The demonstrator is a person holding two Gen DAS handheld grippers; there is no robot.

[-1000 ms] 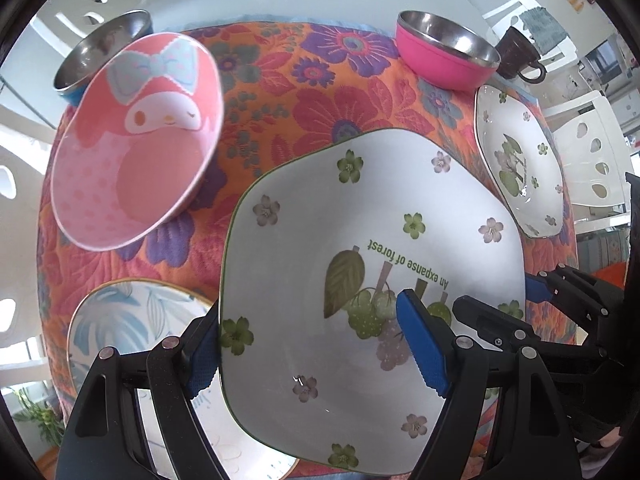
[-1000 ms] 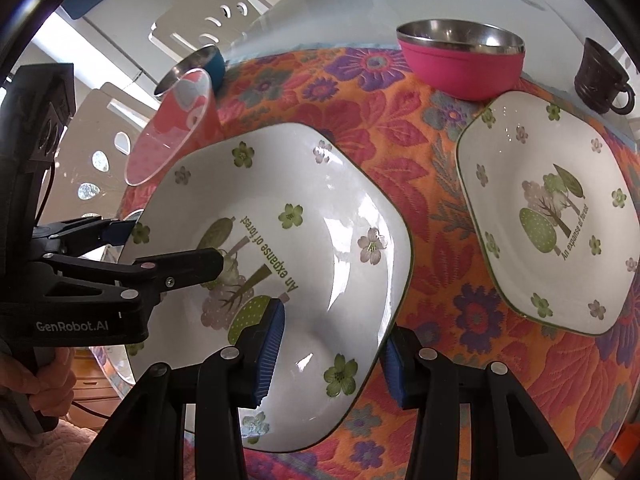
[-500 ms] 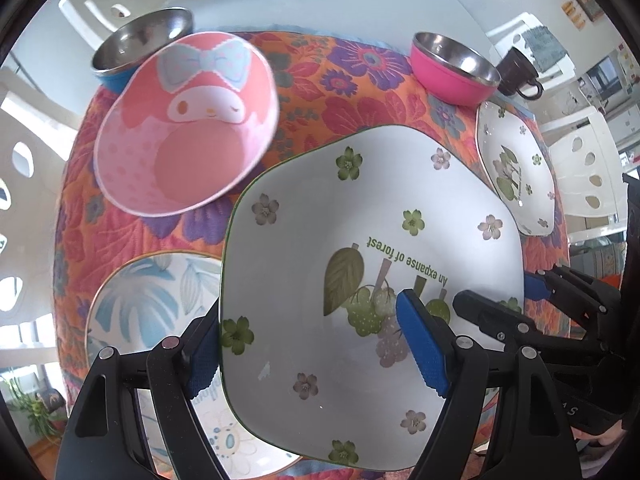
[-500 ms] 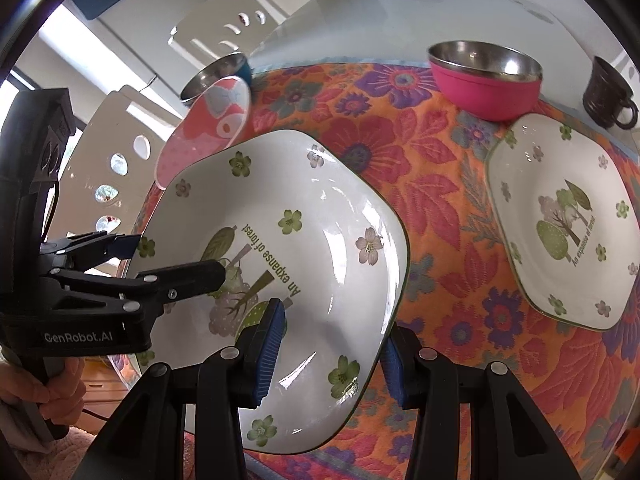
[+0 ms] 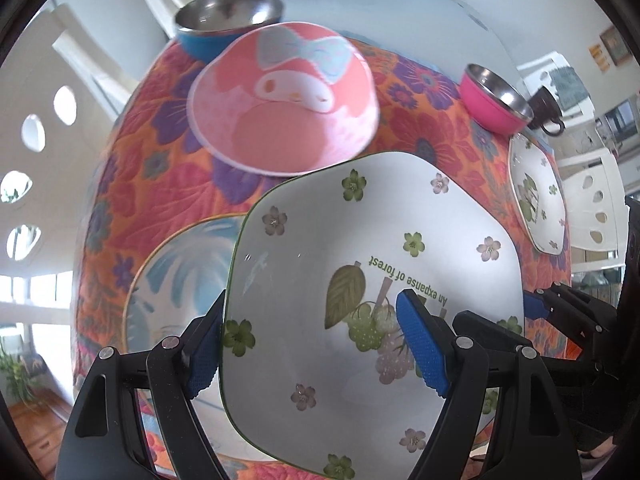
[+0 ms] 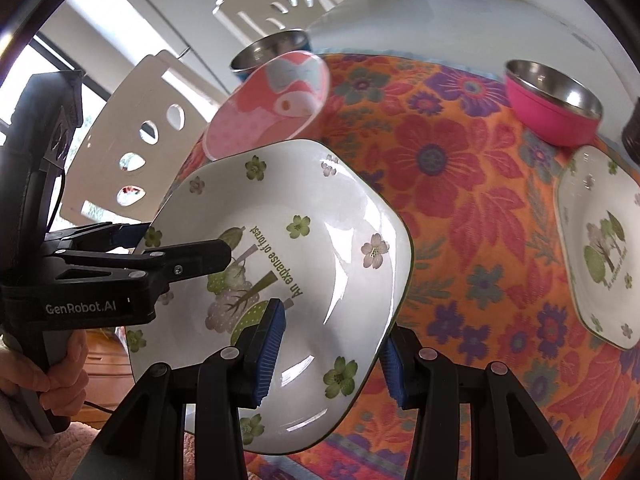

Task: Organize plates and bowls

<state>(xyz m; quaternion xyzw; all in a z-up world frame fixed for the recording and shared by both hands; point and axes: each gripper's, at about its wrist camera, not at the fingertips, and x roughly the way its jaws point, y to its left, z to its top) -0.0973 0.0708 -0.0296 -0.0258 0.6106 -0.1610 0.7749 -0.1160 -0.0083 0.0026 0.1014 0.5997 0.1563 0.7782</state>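
A: Holding the white square ceramic plate with green flowers [image 5: 360, 264] up off the orange floral quilted cloth [image 6: 460, 208], left gripper [image 5: 312, 344] clamped across one edge, right gripper [image 6: 332, 352] pinching the opposite rim.

B: Yep, tilted, partly over the round blue-leaf plate [image 5: 176, 264]. Sitting just past it, pink cartoon-face bowl [image 5: 284, 100]. Matching square plate [image 6: 600, 240] well off to the right.

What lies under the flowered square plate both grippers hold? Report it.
Under the lifted square plate, the blue-leaf plate shows at its left edge, resting on the floral cloth. The square plate covers the rest of the blue-leaf plate, so anything further beneath cannot be seen.
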